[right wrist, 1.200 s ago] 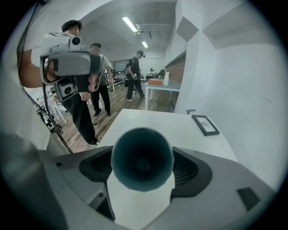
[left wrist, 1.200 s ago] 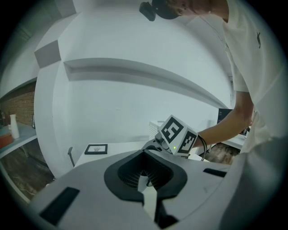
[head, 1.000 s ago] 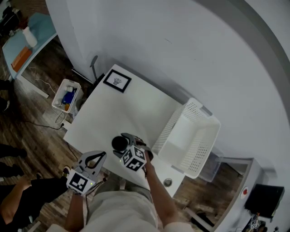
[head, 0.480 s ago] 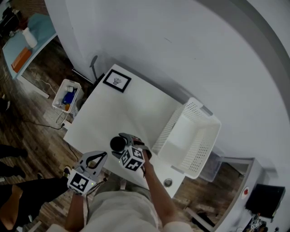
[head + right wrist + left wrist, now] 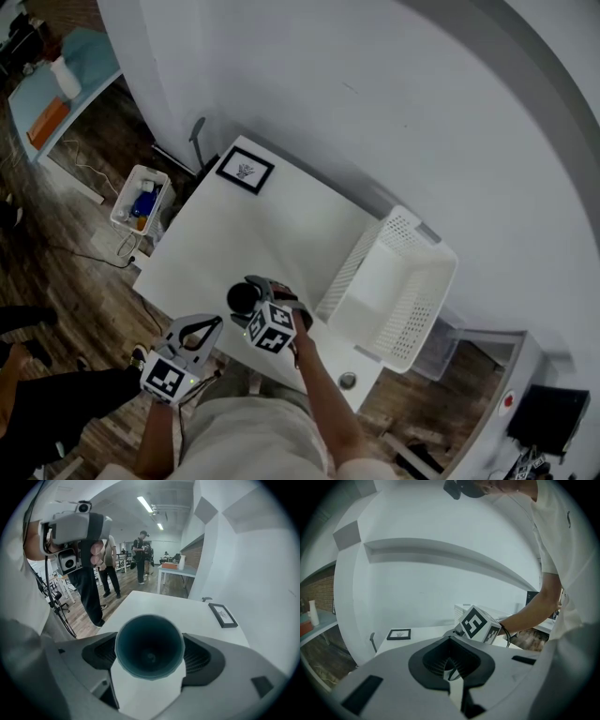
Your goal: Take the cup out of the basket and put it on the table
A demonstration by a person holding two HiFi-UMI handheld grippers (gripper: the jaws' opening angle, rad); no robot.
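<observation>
Since a second ago my right gripper [image 5: 251,298] has drifted a touch to the left along the near side of the table [image 5: 234,234], carrying the cup [image 5: 244,298] with it; the left gripper [image 5: 208,323] has barely shifted. The white basket [image 5: 398,281] sits at the table's right end, and the cup is out of it, to its left, over the tabletop near my edge. In the right gripper view the jaws are clamped on the cup's sides, and its open mouth faces the camera. The jaws cover its lower part, so I cannot tell whether its base touches the table. The left gripper hangs off the table's near edge with its jaws closed together on nothing.
</observation>
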